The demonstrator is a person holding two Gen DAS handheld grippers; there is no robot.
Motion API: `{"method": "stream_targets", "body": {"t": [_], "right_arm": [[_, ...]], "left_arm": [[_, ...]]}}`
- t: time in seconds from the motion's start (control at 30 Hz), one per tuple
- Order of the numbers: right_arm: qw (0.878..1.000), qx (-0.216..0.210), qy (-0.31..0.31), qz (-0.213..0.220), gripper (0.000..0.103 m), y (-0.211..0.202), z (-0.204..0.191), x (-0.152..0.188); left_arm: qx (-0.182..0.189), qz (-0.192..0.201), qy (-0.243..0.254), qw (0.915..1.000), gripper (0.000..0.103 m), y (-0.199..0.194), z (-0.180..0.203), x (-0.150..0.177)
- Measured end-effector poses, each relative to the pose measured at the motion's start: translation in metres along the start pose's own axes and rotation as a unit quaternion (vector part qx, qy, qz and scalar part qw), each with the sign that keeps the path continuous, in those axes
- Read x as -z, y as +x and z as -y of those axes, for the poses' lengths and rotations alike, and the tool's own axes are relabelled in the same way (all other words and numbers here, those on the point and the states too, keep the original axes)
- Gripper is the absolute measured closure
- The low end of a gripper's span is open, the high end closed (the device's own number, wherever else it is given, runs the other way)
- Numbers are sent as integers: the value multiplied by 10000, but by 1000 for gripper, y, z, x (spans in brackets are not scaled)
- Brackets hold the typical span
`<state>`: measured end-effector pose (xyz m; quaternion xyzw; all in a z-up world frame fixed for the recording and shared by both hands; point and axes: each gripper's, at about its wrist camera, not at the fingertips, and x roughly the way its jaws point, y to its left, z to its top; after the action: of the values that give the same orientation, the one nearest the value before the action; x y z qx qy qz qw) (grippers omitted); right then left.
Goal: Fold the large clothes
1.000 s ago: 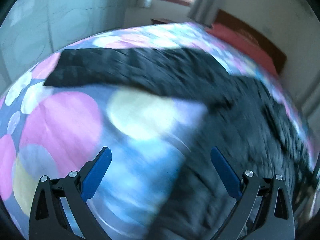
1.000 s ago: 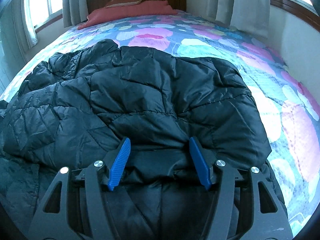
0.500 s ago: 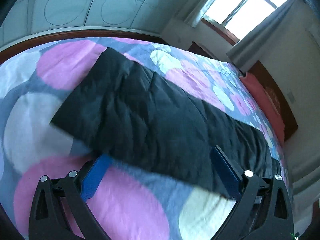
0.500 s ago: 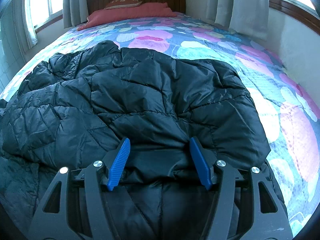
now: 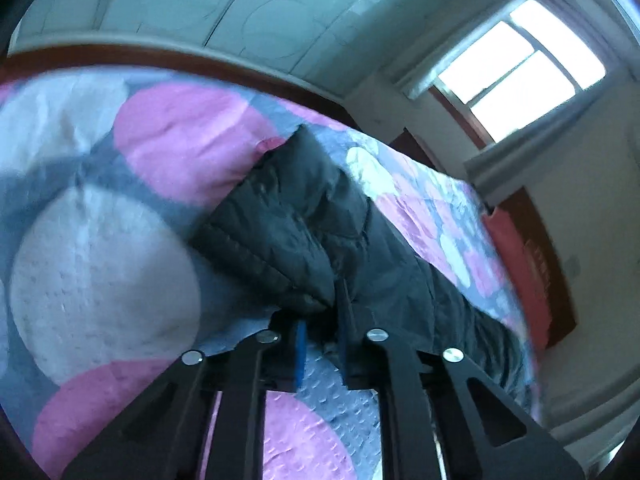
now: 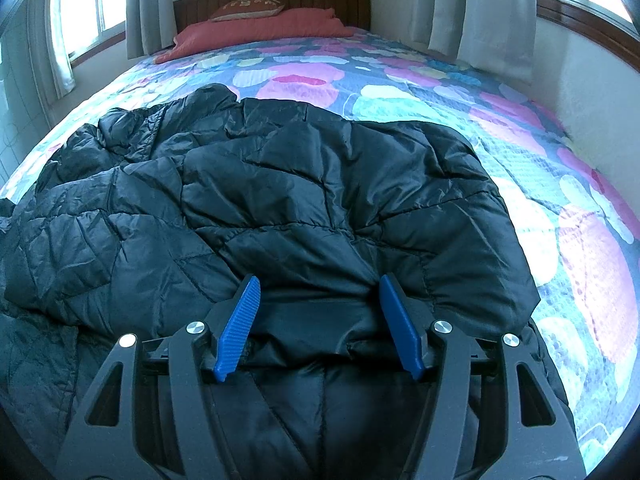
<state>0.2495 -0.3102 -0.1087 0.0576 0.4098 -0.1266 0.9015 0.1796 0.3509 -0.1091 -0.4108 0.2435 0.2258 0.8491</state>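
Observation:
A large black quilted jacket (image 6: 304, 200) lies spread on the bed, its right side folded over the body. In the left wrist view its sleeve (image 5: 288, 240) runs across the bedspread. My left gripper (image 5: 320, 320) is shut on the near edge of that sleeve, which bunches up at the blue pads. My right gripper (image 6: 318, 300) is open, with its blue fingers (image 6: 240, 328) resting on the folded jacket near its near edge and nothing pinched between them.
The bed has a bedspread (image 6: 520, 152) with pink, white and teal circles. A red pillow (image 6: 256, 36) and wooden headboard (image 6: 272, 0) are at the far end. Curtained windows (image 5: 520, 64) and walls flank the bed. A wooden bed edge (image 5: 160, 60) shows in the left wrist view.
My left gripper swung over to the sleeve end and closed on its edge. The right gripper stayed still on the jacket.

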Motion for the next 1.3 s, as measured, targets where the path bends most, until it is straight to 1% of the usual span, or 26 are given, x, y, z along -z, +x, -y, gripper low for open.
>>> {"method": "stream_targets", "body": {"t": [0.03,0.1,0.2,0.27,0.3,0.37,0.43,0.53,0.6,0.67,0.73,0.77,0.83,0.9,0.93,0.97,1.03,1.1,1.13,1.17,1.2,1.23,1.27,1.3], "right_arm": [[10000,-2,4,5,41,0,0,0],[10000,-4,5,10,41,-1,1,0],[10000,-13,10,14,41,-1,1,-1],[10000,-19,18,18,41,-1,1,-1],[10000,-23,26,22,41,-1,1,-2],[10000,-41,45,30,41,-1,2,-3],[10000,-61,65,39,41,-1,3,-5],[9999,-105,106,56,41,-1,5,-5],[9998,-138,136,69,41,0,5,-4],[9997,-179,160,80,41,1,6,-5],[9996,-213,180,89,40,2,8,-6],[9995,-229,192,92,40,3,8,-6],[9994,-262,208,97,40,4,9,-8],[9993,-290,218,95,38,5,9,-7],[9992,-305,220,98,37,5,8,-8],[9992,-321,222,102,37,6,8,-8],[9990,-361,238,108,35,6,9,-8],[9988,-394,277,114,34,2,7,-5],[9986,-419,295,109,34,1,8,-5],[9985,-432,311,108,34,0,9,-6],[9985,-440,318,108,34,-1,9,-5],[9984,-451,321,94,34,-3,10,-6],[9984,-444,328,79,34,-5,10,-6],[9984,-440,346,68,34,-7,11,-5]], "left_arm": [[-28,45,120,9999,95,-2,5,0],[-39,200,523,9984,95,-11,30,1],[104,407,1098,9931,95,-28,68,6],[287,504,1473,9874,95,-37,97,13],[421,509,1698,9833,95,-42,116,20],[683,432,2106,9742,96,-50,153,38],[911,326,2383,9664,96,-52,182,53],[1301,146,2898,9481,96,-55,233,90],[1538,31,3276,9322,96,-59,266,121],[1710,-181,3552,9188,96,-56,293,153],[1861,-377,3853,9031,96,-51,318,189],[1910,-430,3993,8957,96,-52,324,205],[2020,-588,4292,8783,96,-49,343,240],[2092,-753,4450,8675,96,-48,351,265],[2127,-880,4553,8601,96,-45,358,282],[2147,-967,4618,8551,96,-42,361,291],[2139,-1179,4791,8431,96,-36,369,317],[2094,-1296,4925,8348,95,-34,373,333],[2040,-1291,5005,8314,93,-37,374,342],[1978,-1289,5077,8286,93,-41,372,345],[1948,-1287,5134,8258,90,-44,371,347],[1991,-1299,5174,8221,80,-49,370,347],[2042,-1314,5172,8207,75,-53,371,346],[2115,-1302,5155,8201,63,-60,368,345]]}}
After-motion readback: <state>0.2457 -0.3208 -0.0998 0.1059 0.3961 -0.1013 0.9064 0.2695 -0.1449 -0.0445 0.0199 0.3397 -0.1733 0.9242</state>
